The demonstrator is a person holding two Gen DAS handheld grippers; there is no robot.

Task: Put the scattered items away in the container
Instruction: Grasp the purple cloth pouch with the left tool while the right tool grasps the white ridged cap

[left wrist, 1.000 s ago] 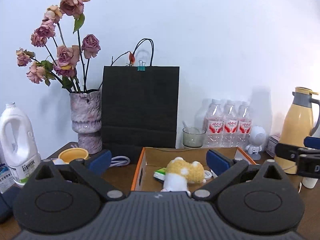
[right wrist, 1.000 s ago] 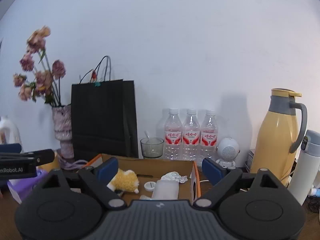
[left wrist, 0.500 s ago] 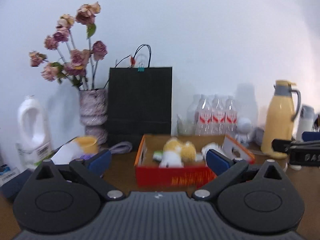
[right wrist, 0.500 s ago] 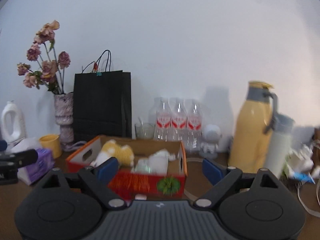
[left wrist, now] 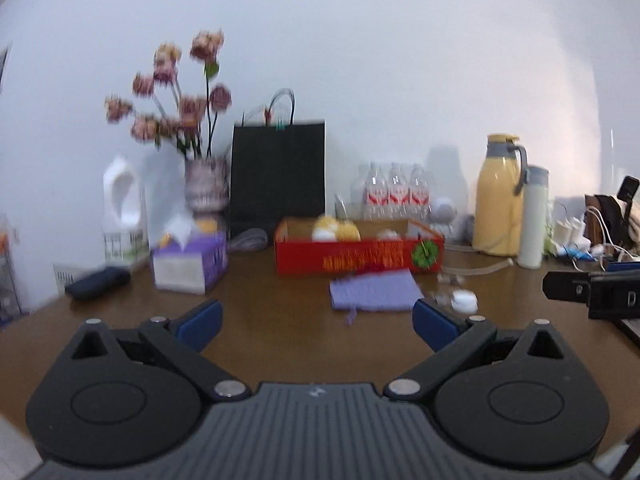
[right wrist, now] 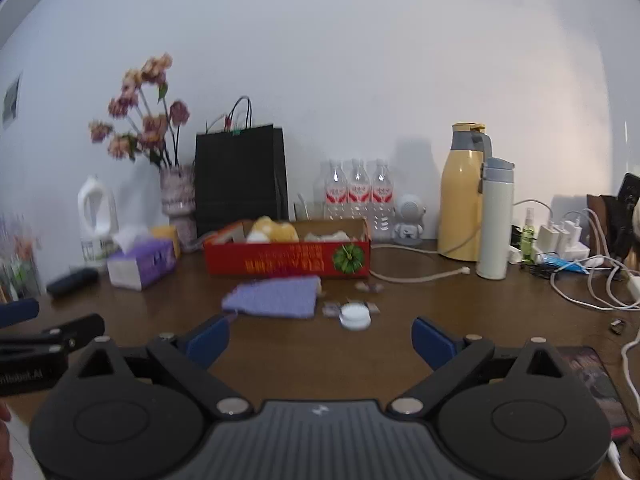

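1. Right wrist view: red box point(right wrist: 286, 258) sits mid-table, in front of a black paper bag point(right wrist: 241, 176). A yellow plush toy point(right wrist: 272, 232) and pale crumpled bits lie inside it.
2. Purple cloth point(right wrist: 273, 297) lies flat just in front of the box; a small white round lid point(right wrist: 354, 315) and a few little wrappers point(right wrist: 370, 287) sit loose beside the cloth, to its right.
3. Right gripper point(right wrist: 320, 338): held low over the near table, pointing slightly down at the cloth and lid. Jaws spread wide and have just been opening further; nothing between them.
4. Left gripper point(left wrist: 316, 320): same low, near-level pose, aimed at the cloth point(left wrist: 375, 291) and box point(left wrist: 359, 256). Jaws wide apart, empty. Its view is blurred.
5. Each gripper shows at the edge of the other's view, side by side and apart.
6. Table point(right wrist: 460, 312): dark brown wood. Left of the box, a purple tissue box point(right wrist: 141, 263), a white jug point(right wrist: 96, 212), a vase of dried roses point(right wrist: 176, 196).
7. Right of the box: three water bottles point(right wrist: 358, 194), a yellow thermos jug point(right wrist: 464, 192), a white flask point(right wrist: 496, 220), chargers and tangled white cables point(right wrist: 580, 276).
8. Plain white wall point(right wrist: 360, 60) behind.
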